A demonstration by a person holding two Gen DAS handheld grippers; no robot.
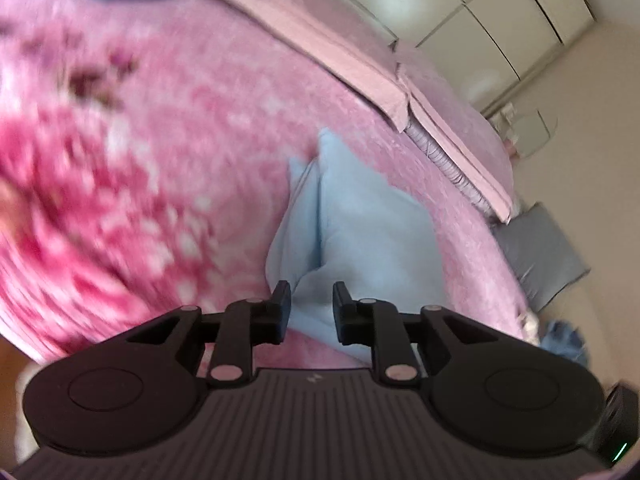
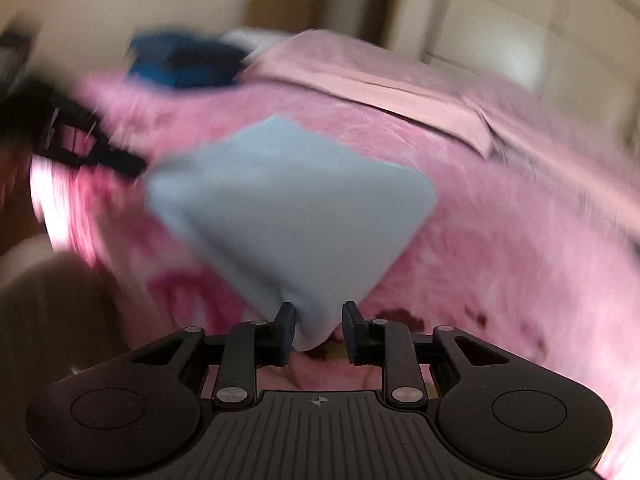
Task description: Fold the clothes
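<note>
we see the pink bedspread [image 2: 500, 240] under a light blue garment [image 2: 288, 208]. our left gripper [image 1: 311, 312] and right gripper [image 2: 319, 330] are each partly open, a garment corner between the fingers, grip unclear.

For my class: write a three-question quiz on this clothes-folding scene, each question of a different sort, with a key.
1. Multiple choice: what colour is the garment whose corner lies between the jaws of the right gripper? A light blue; B green; C white.
2. True or false: the bed cover is green.
3. Short answer: which black tool shows at the left edge of the right wrist view?
Key: 1 A. 2 False, it is pink. 3 The left gripper.
</note>
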